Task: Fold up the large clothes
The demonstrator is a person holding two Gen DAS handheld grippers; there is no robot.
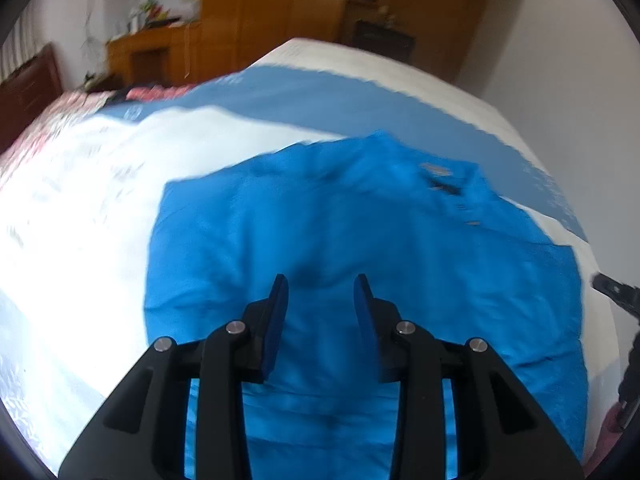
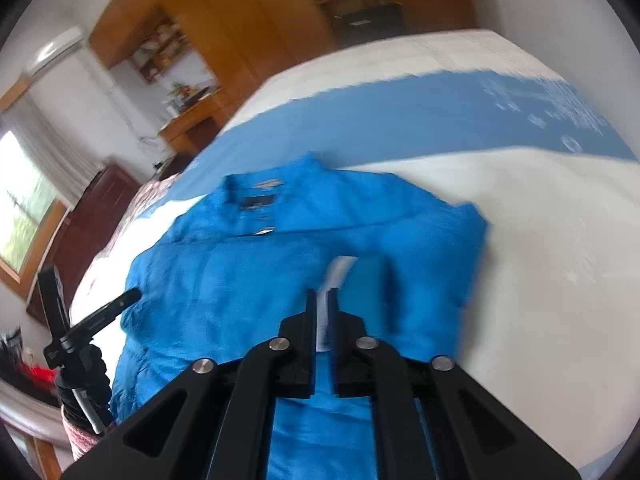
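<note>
Blue shirt (image 1: 360, 248) lies spread on the bed (image 1: 80, 208). Left gripper (image 1: 321, 300) hovers above it, jaws spread; right gripper (image 2: 322, 316) has jaws pinching the shirt's white tag. Fabric looks light and limp, best gripped at hems or corners.

This is a bedroom in a home. A big bed with a white cover and a wide blue stripe (image 1: 80, 208) fills most of the room. At one end stands a dark brown wooden headboard (image 2: 92, 216). Tall orange-brown wooden wardrobes (image 1: 280, 8) line the far wall. A small wooden desk with bits and pieces on top (image 2: 192, 120) sits near a bright window with a wooden frame (image 2: 24, 216).
</note>
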